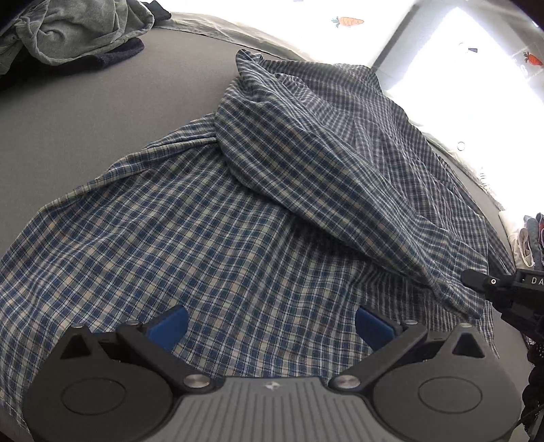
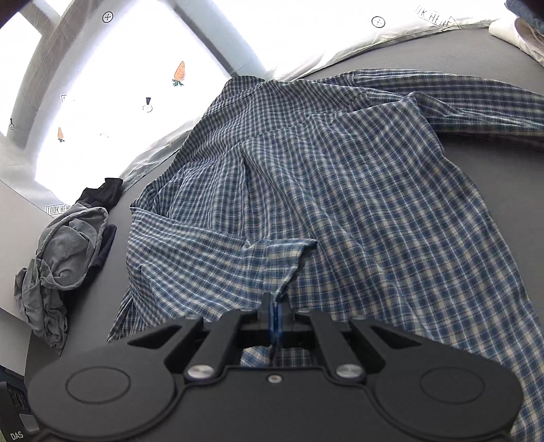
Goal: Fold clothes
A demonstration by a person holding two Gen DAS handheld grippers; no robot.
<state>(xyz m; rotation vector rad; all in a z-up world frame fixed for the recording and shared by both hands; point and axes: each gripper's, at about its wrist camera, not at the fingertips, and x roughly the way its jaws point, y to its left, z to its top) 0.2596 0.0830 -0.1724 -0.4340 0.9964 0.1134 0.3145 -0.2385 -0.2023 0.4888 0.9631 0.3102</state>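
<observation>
A blue and cream checked shirt (image 1: 210,217) lies spread on the grey surface (image 1: 85,129), with one sleeve (image 1: 306,163) drawn diagonally across its body. My left gripper (image 1: 270,323) hovers over the near part of the shirt, open, its blue pads (image 1: 170,323) wide apart with only flat cloth beneath. My right gripper (image 2: 274,307) is shut on the sleeve cuff (image 2: 282,261) of the checked shirt (image 2: 357,190), the cloth pinched between its blue pads. In the left wrist view the right gripper (image 1: 476,280) shows at the right edge, at the sleeve's end.
A crumpled grey garment (image 1: 71,30) on dark cloth lies at the far left corner of the surface, the same grey garment (image 2: 64,244) left of the shirt in the right wrist view. Folded pale clothes (image 1: 530,241) sit at the right edge. A white carrot-printed sheet (image 2: 136,85) lies beyond.
</observation>
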